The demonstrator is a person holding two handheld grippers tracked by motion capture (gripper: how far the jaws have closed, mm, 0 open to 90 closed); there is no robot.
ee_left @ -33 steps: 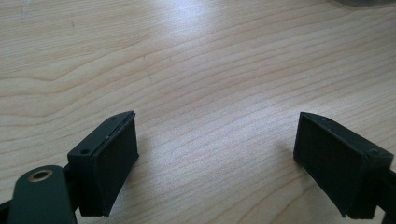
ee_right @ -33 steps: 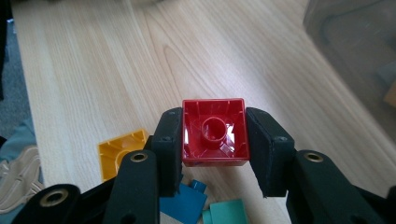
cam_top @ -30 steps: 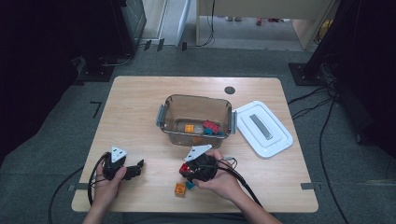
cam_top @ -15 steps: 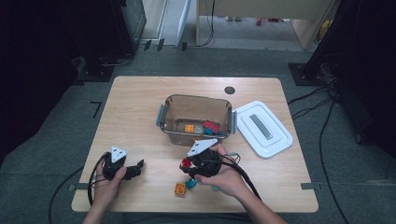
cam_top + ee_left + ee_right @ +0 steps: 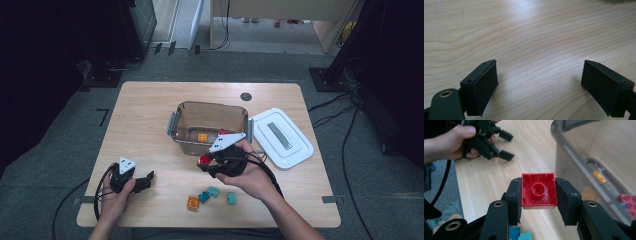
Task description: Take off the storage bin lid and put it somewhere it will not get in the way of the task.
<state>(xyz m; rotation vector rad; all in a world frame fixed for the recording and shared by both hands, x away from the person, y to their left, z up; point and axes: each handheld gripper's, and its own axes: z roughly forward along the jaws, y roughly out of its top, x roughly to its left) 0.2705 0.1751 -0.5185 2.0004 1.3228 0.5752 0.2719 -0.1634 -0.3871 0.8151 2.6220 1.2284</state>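
1. Right now the right tool (image 5: 538, 195) is pinching a red building brick (image 5: 538, 190) between its two pads, one pad pressing on each side wall, with the brick's hollow underside and its round centre tube facing the right gripper view.
2. Seen from the high view, the right tool (image 5: 206, 165) is hanging above the worktop (image 5: 145, 125), just in front of the near wall of the clear plastic bin (image 5: 209, 125), and the red building brick (image 5: 204, 160) is showing at the tool's tip, clear of the wood.
3. The jaws are standing partly closed, only as wide as the brick itself.
4. The left tool (image 5: 541, 85) is holding nothing: its jaws are spread wide, with bare wood grain between the pads, and it is sitting low over the worktop.
5. In the high view the left tool (image 5: 145, 181) is lying near the front left edge, well apart from the right one, gripped by the person's left hand (image 5: 117, 192).
6. On the worktop below the right hand, an orange brick (image 5: 192, 202) and two teal bricks (image 5: 209, 194) are lying loose, near each other.
7. Inside the bin, an orange piece (image 5: 202, 137) is resting on the floor.
8. The white lid (image 5: 280, 137) is lying flat on the worktop, just beside the bin's right end.
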